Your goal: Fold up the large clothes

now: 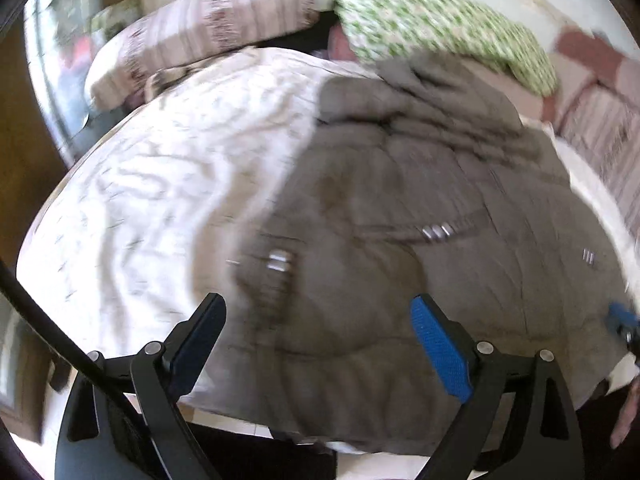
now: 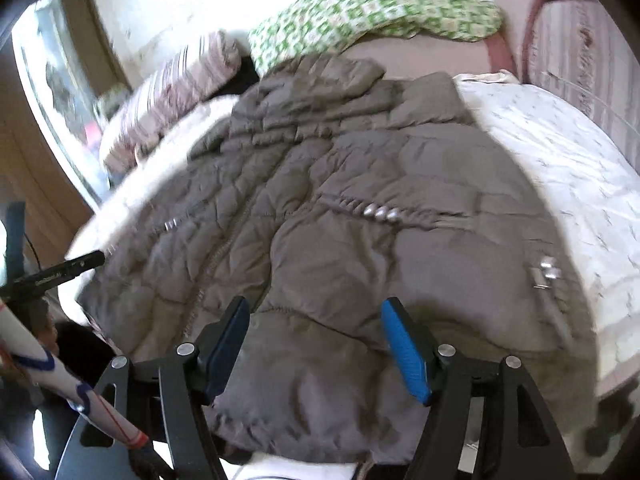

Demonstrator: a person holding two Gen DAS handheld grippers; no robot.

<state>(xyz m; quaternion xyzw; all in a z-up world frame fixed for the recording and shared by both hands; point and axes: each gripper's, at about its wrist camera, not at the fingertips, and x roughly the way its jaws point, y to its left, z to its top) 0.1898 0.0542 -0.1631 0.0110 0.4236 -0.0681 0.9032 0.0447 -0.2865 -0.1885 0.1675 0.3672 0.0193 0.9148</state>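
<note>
A grey-brown quilted puffer jacket (image 1: 432, 200) (image 2: 340, 208) lies spread flat on a white bed sheet (image 1: 152, 184) (image 2: 568, 168), front up, collar toward the pillows, hem at the near bed edge. Metal snaps glint on its pockets. My left gripper (image 1: 320, 312) hovers over the jacket's left hem area, jaws wide apart with nothing between the blue pads. My right gripper (image 2: 316, 316) hangs above the lower middle of the jacket, also open and empty. Neither gripper touches the cloth.
A green-and-white patterned pillow (image 1: 436, 28) (image 2: 372, 12) and a striped pink pillow (image 1: 208, 40) (image 2: 172, 96) lie at the bed's head. A window (image 2: 52, 92) is at the left. A black rod (image 2: 56, 274) and a white tube (image 2: 60, 380) reach in at the left of the right wrist view.
</note>
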